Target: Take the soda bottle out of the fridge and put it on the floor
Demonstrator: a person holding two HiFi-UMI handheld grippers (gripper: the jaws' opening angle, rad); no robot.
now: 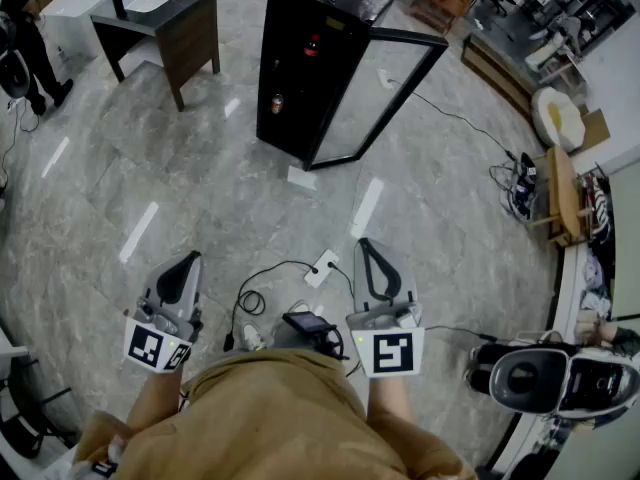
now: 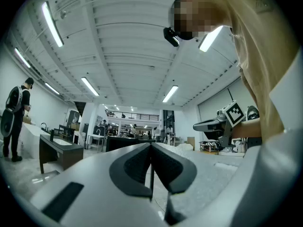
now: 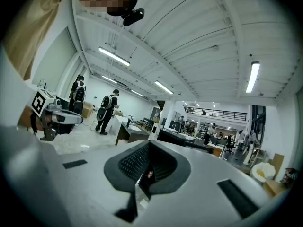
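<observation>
A black fridge (image 1: 300, 78) stands on the grey marble floor ahead, its glass door (image 1: 385, 93) swung open to the right. On an upper shelf inside I see the soda bottle (image 1: 313, 44), dark with a red patch, and lower down a can (image 1: 277, 103). My left gripper (image 1: 190, 257) and right gripper (image 1: 363, 243) are held low in front of the person's body, far short of the fridge. Both are shut with nothing in them. The black pads meet in the left gripper view (image 2: 151, 144) and in the right gripper view (image 3: 148, 144).
A dark wooden table with a white basin (image 1: 165, 13) stands left of the fridge, and a person (image 1: 28, 53) stands at the far left. Cables and a white power strip (image 1: 322, 267) lie just ahead of the grippers. A grey machine (image 1: 530, 378) sits at the lower right.
</observation>
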